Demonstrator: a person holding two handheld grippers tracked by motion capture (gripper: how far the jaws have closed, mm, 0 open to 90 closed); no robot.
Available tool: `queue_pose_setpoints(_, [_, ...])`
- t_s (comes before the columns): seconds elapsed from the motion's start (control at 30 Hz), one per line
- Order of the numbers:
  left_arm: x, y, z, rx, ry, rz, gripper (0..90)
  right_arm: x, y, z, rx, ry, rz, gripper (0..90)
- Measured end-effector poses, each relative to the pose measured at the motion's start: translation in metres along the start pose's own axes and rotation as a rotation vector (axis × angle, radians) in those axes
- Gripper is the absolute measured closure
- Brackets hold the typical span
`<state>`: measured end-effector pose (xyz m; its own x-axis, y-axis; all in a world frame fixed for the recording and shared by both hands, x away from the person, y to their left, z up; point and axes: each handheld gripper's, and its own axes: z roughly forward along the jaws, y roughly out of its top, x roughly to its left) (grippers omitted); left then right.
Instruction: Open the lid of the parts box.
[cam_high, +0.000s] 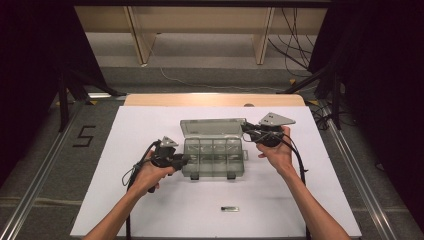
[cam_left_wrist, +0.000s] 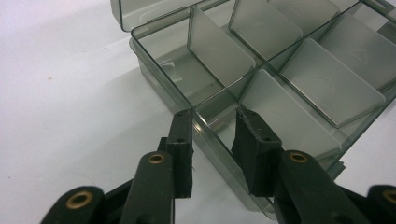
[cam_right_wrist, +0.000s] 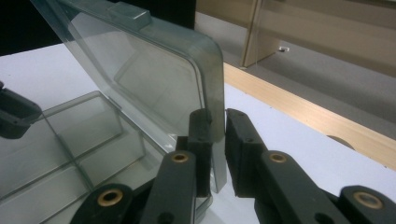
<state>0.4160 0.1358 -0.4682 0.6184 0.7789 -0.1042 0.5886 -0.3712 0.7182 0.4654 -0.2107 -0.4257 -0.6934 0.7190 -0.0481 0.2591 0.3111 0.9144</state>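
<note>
On the white table, the right gripper pinches the compartment box's open lid; the left gripper straddles its wall (pads apart, not pressing).

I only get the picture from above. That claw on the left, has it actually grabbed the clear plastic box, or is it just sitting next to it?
Observer: Not grabbed. The left claw straddles the side wall of the box, one pad outside and one inside a compartment, with a gap at the inner pad.
Operator: And the one on the right, by the lid?
Observer: The right claw has the lid by its rounded corner edge, which is pinched between the two pads.
Operator: Is anything stored in the box?
Observer: The compartments near the left claw look empty. There are just pale dividers standing between them.
</note>
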Motion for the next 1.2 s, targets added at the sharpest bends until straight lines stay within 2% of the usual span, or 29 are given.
queue_pose_setpoints(0.03, [0.000, 0.000, 0.000, 0.000, 0.000, 0.000, 67.7, 0.000, 0.000, 0.000, 0.000, 0.000, 0.000, 81.7])
queue_pose_setpoints(0.07, [-0.002, 0.000, 0.000, -0.001, -0.012, -0.028, 67.9, 0.000, 0.002, 0.002, 0.007, -0.010, 0.010, 82.2])
queue_pose_setpoints(0.53, [-0.002, 0.000, 0.000, 0.002, -0.001, -0.013, 68.0, -0.009, 0.016, 0.015, 0.056, -0.061, 0.082, 84.3])
queue_pose_setpoints(0.6, [-0.003, 0.000, 0.000, -0.003, 0.002, -0.016, 68.1, -0.010, 0.018, 0.017, 0.072, -0.070, 0.098, 84.5])
queue_pose_setpoints(0.63, [-0.002, 0.000, 0.000, 0.002, -0.004, -0.015, 68.0, -0.012, 0.021, 0.018, 0.095, -0.071, 0.126, 84.6])
queue_pose_setpoints(0.7, [-0.001, 0.000, 0.000, 0.007, -0.008, -0.013, 68.1, -0.012, 0.022, 0.020, 0.093, -0.073, 0.138, 84.7])
queue_pose_setpoints(0.73, [-0.001, 0.000, 0.000, 0.005, -0.007, -0.016, 68.1, -0.013, 0.027, 0.023, 0.123, -0.077, 0.156, 84.9])
queue_pose_setpoints(0.87, [-0.002, 0.001, 0.000, 0.005, -0.006, -0.016, 68.1, -0.017, 0.030, 0.025, 0.149, -0.079, 0.168, 85.0])
queue_pose_setpoints(1.07, [-0.002, 0.000, 0.000, 0.004, -0.007, -0.014, 68.1, -0.020, 0.035, 0.031, 0.195, -0.088, 0.212, 85.2])
queue_pose_setpoints(1.13, [-0.001, 0.000, 0.000, 0.008, -0.007, -0.009, 68.1, -0.022, 0.036, 0.032, 0.200, -0.090, 0.206, 85.2])
queue_pose_setpoints(1.2, [-0.001, 0.000, 0.000, 0.006, -0.010, -0.008, 68.0, -0.023, 0.041, 0.035, 0.238, -0.092, 0.240, 85.1])
